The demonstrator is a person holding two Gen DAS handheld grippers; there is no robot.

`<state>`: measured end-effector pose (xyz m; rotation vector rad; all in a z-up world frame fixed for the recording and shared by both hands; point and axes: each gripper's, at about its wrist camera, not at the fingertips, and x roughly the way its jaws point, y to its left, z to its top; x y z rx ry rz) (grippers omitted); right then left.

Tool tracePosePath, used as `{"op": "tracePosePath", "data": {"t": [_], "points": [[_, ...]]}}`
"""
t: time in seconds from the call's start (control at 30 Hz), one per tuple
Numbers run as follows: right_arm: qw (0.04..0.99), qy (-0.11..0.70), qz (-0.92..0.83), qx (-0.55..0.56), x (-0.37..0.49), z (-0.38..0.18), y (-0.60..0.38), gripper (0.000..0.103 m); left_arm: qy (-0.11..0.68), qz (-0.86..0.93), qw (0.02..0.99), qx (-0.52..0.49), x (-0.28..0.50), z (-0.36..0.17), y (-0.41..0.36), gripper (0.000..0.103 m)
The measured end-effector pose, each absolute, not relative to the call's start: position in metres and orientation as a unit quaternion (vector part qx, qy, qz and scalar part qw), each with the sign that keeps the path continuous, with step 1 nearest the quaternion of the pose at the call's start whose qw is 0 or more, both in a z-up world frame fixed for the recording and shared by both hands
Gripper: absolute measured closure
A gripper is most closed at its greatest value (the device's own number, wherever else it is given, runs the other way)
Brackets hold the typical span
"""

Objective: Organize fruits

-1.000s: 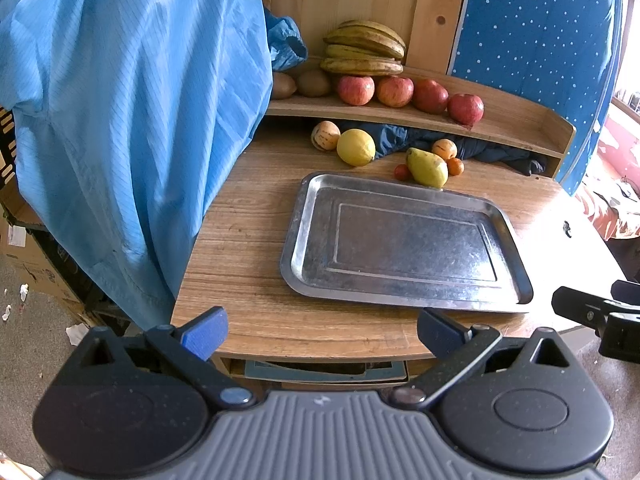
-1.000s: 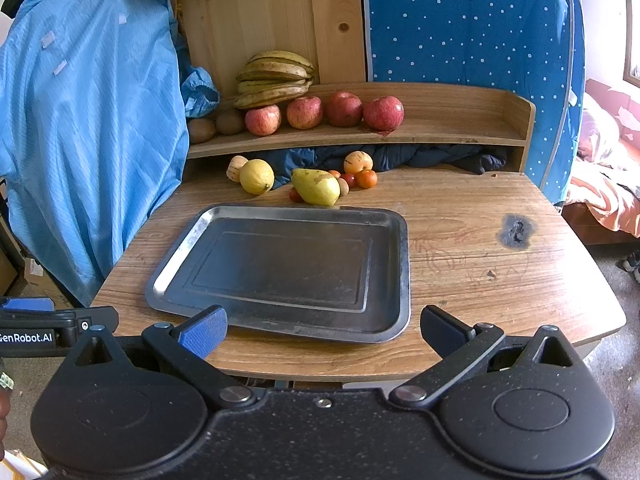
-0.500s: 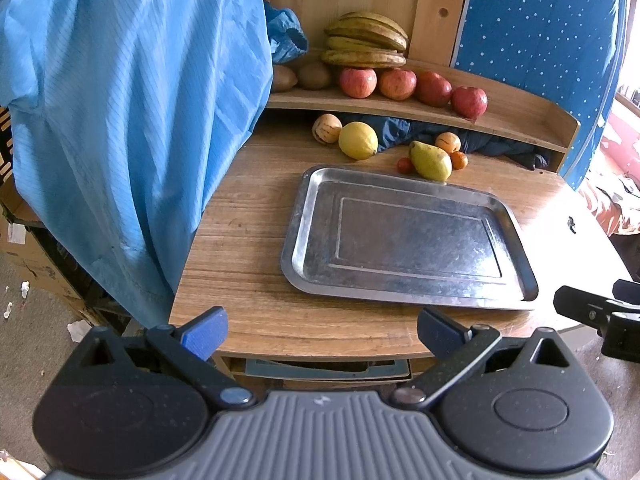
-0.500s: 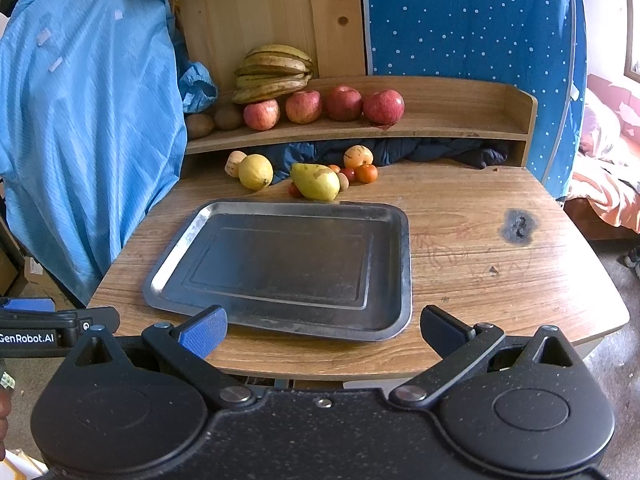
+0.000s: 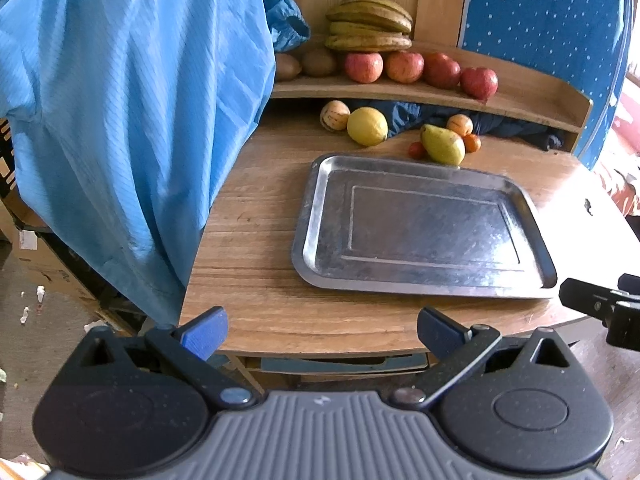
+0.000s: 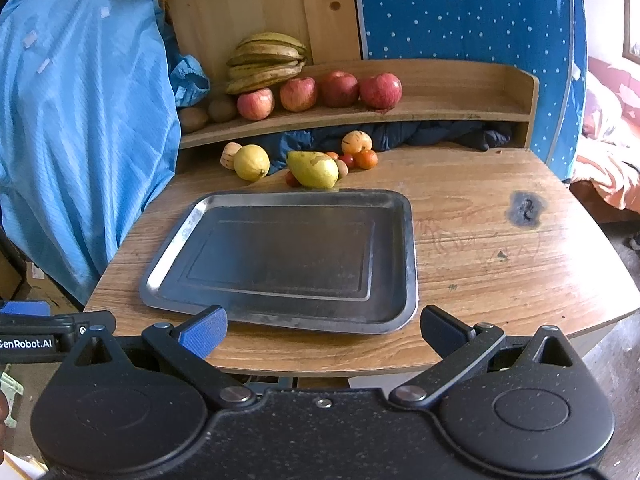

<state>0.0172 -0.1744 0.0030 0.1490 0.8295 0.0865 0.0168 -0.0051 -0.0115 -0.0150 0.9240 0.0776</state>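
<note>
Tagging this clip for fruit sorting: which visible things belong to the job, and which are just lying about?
Job:
metal tray, nothing on it
pear
lemon
apples on the shelf
bananas
left hand-held gripper and right hand-held gripper, both open

Lying about:
blue garment
dark cloth under the shelf

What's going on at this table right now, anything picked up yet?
Nothing yet. A person holds the left claw and right claw open and empty at the table's near edge. The metal tray holds nothing. The pear, lemon and small fruits lie loose behind it; apples and bananas sit on the shelf.
</note>
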Motion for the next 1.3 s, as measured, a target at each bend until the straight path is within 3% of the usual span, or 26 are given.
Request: {"op": "tracePosePath", "data": {"t": [0.6,1.3], "points": [[0.886,0.449,0.089,0.071,0.066,-0.022,-0.226,0.000,0.483,0.076,0.872,0.001,0.071,-0.023,-0.067,0.001],[0.893,0.431,0.121,0.047,0.121,-0.017,-0.334,0.001,0.488,0.099,0.866,-0.042,0.140,-0.023,-0.156,0.001]]}}
